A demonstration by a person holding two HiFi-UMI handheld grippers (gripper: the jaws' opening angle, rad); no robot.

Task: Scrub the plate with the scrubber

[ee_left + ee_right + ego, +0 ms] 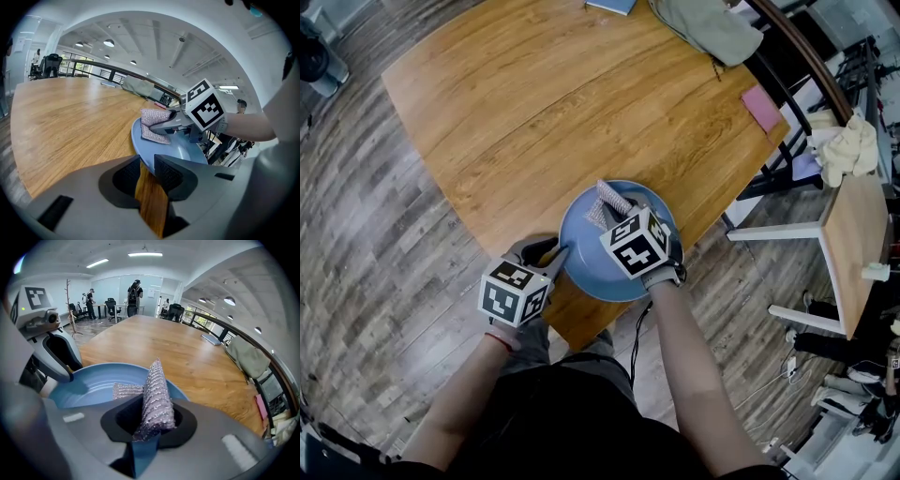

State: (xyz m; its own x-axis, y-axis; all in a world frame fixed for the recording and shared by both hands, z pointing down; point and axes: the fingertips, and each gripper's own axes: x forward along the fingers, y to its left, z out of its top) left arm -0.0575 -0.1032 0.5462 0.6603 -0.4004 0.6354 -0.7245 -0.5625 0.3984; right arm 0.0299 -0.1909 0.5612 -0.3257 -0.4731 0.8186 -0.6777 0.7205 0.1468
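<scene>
A blue plate sits tilted at the near edge of the wooden table, partly past the edge. My left gripper is shut on its near-left rim; in the left gripper view the rim runs between the two dark pads. My right gripper is over the plate, shut on a silvery mesh scrubber. In the right gripper view the folded scrubber stands between the jaws, and its free end lies on the plate. The left gripper view shows the scrubber pressed on the plate's far side.
The round wooden table stretches away beyond the plate. A grey-green bag, a pink item and a blue book lie at its far edge. A white side table stands on the right. People stand far off.
</scene>
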